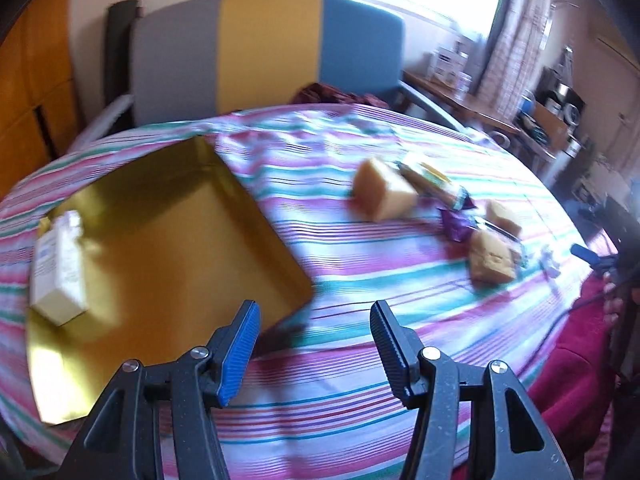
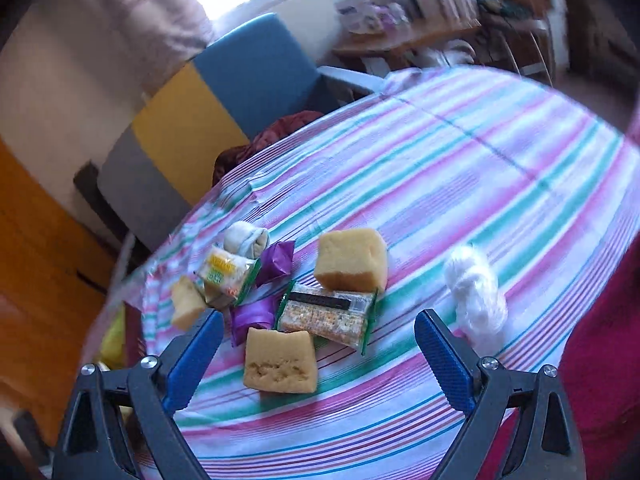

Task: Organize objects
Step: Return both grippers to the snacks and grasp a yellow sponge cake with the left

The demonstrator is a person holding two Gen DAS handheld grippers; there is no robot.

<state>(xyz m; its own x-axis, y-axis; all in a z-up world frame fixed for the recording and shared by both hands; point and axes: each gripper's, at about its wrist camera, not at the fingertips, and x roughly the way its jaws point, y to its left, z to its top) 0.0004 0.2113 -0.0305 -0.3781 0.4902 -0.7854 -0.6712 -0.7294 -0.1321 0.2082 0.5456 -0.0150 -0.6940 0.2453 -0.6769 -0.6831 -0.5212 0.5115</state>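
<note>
three sponge blocks, some snack packets, purple wrappers and a white bundle [image 2: 476,296] lie crowded on the striped surface [image 2: 480,168], while the gold tray [image 1: 172,232] to the left holds just one small white box [image 1: 60,268]. my right tongs [image 2: 318,350] hang released and wide over the near sponge [image 2: 279,360], nothing between the pads. my left tongs [image 1: 314,344] are also released and empty, by the tray's near corner. the risk i see: the near sponge touches the long snack packet [image 2: 326,316] and a purple wrapper [image 2: 252,318], so a wide closing could pinch a wrapper along with it or shove the pile. both views are blurred, so i judge a poorly aimed descent likely. my left tongs could clip the tray rim and slide it.
</note>
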